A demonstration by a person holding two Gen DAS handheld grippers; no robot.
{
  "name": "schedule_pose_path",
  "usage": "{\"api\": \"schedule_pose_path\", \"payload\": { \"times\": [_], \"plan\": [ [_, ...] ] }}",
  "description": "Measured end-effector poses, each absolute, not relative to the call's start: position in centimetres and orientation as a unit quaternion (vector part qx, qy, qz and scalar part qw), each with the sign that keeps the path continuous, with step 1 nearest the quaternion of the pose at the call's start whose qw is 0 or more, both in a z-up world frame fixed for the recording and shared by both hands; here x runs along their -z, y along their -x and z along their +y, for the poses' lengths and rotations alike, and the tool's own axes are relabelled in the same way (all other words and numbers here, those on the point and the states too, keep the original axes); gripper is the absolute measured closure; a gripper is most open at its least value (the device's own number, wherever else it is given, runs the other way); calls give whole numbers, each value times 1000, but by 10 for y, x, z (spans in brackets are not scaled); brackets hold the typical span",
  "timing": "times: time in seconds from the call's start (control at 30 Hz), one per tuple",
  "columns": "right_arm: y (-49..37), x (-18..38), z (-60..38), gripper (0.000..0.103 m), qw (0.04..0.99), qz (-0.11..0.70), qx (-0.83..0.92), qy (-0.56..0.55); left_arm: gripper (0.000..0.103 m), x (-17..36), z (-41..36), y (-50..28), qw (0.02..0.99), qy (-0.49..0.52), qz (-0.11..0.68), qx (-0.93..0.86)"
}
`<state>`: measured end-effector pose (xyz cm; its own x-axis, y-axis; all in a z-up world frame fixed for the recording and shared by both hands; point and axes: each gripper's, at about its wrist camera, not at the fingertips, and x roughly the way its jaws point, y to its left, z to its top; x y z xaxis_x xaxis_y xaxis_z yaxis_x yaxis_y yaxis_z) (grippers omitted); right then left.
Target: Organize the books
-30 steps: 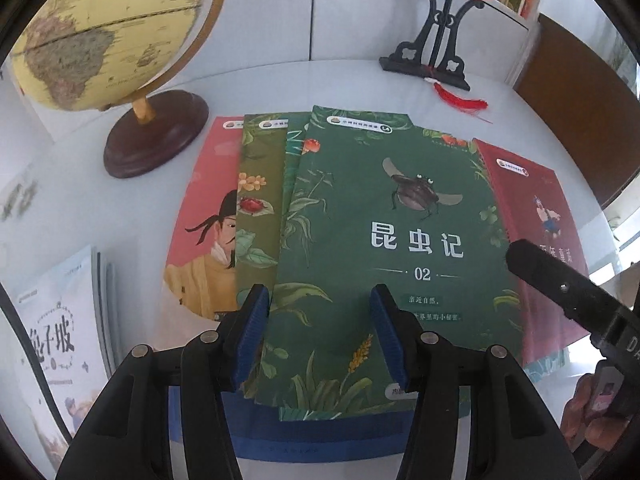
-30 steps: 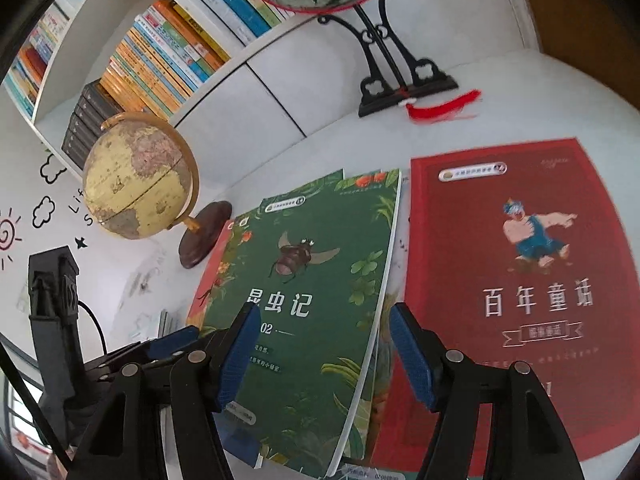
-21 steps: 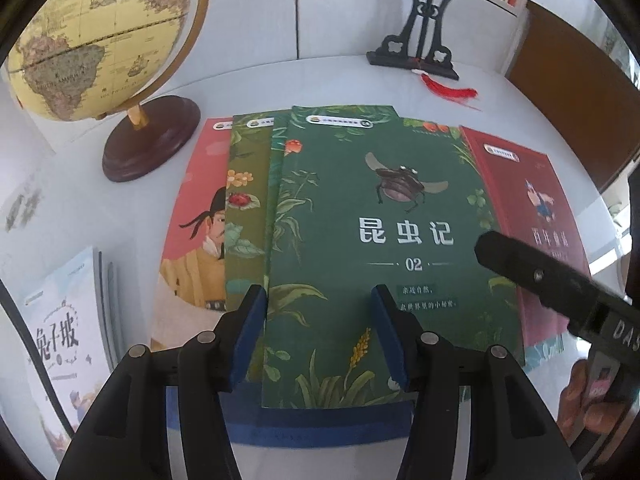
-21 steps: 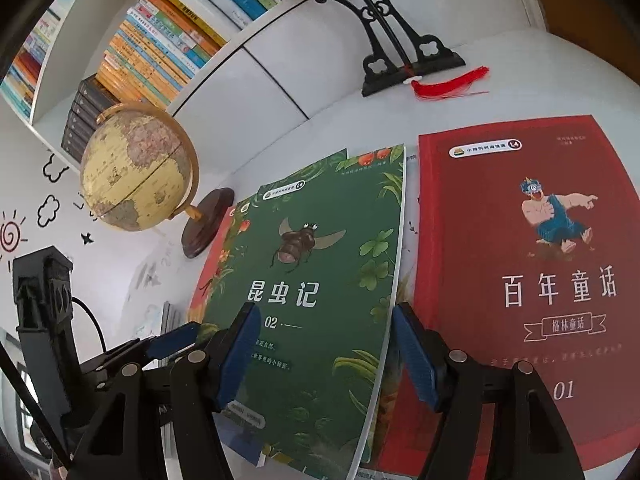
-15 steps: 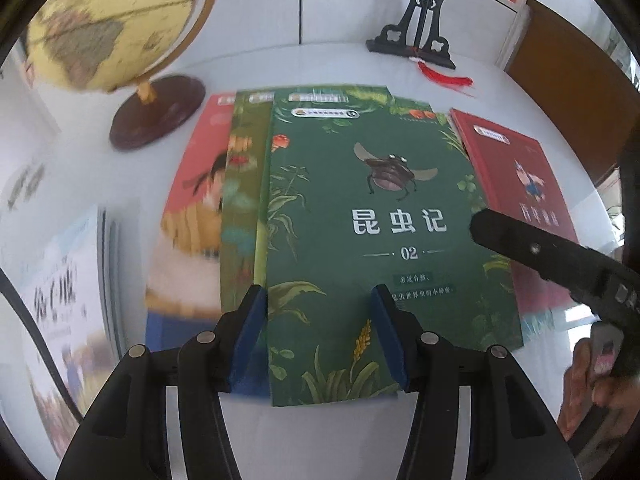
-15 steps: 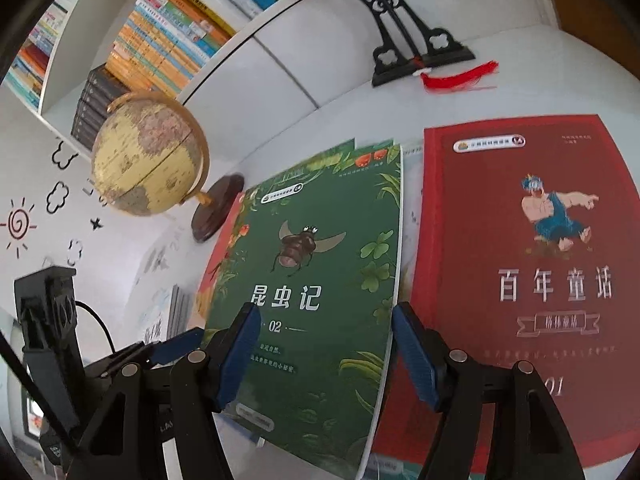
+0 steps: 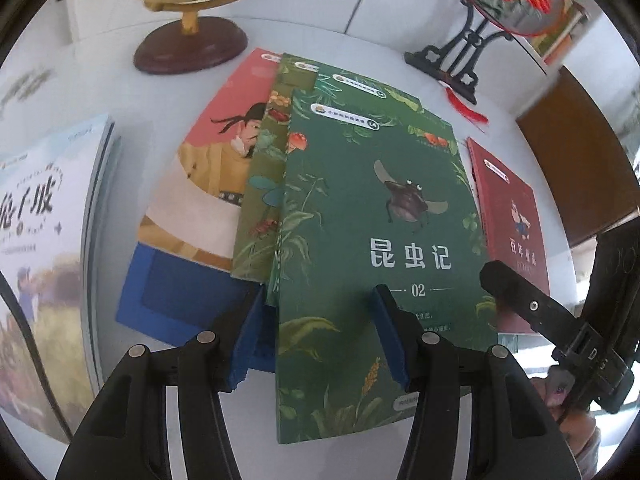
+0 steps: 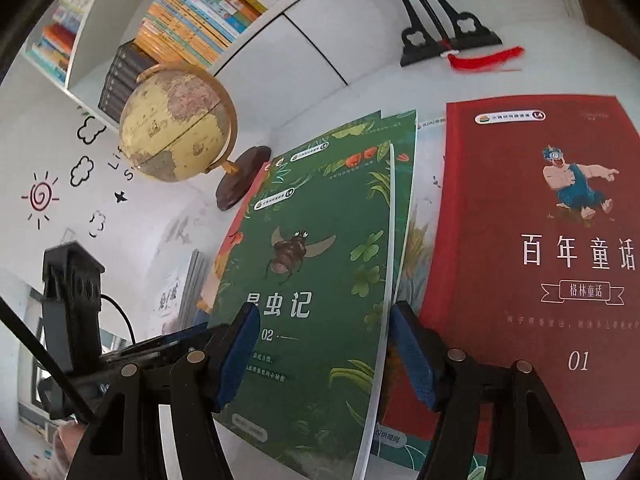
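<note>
Books fanned across the desk (image 7: 100, 92): pink book (image 7: 208, 168) left of the left gripper's (image 7: 320, 336) half-open jaws, green book (image 7: 360, 240) between them, unclamped; red book (image 8: 520, 220) right of the right gripper's (image 8: 324, 356) wider, empty jaws.

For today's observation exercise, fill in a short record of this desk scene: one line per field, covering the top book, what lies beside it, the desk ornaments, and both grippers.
Top book: green beetle book, marked 02, on a fanned pile
Under it: two more green books, then pink portrait book, then a blue book
To its right: red book, marked 01
Far left: pale book
Ornaments: globe; black fan stand with red tassel
Left gripper: open, over the beetle book's lower edge
Right gripper: open, above the beetle book
</note>
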<state>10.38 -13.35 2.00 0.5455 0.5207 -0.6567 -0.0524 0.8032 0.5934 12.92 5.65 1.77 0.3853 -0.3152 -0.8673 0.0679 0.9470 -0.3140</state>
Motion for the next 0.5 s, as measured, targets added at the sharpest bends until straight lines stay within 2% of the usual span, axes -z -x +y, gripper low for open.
{"api": "schedule_pose_path", "payload": {
  "times": [0.03, 0.07, 0.1, 0.17, 0.5],
  "plan": [
    [-104, -20, -135, 38, 836, 446, -171, -268, 53, -18, 57, -128, 826, 114, 540, 115],
    [-104, -20, -136, 44, 833, 450, -168, -275, 54, -18, 58, -125, 826, 118, 539, 111],
    [-103, -20, -139, 55, 829, 456, -161, -280, 54, -18, 59, -124, 826, 121, 540, 107],
    [-98, -19, -145, 66, 826, 459, -156, -286, 55, -18, 63, -119, 824, 128, 542, 102],
    [-65, -8, -141, 69, 791, 480, -198, -324, 57, -18, 71, -101, 814, 123, 560, 92]
  ]
}}
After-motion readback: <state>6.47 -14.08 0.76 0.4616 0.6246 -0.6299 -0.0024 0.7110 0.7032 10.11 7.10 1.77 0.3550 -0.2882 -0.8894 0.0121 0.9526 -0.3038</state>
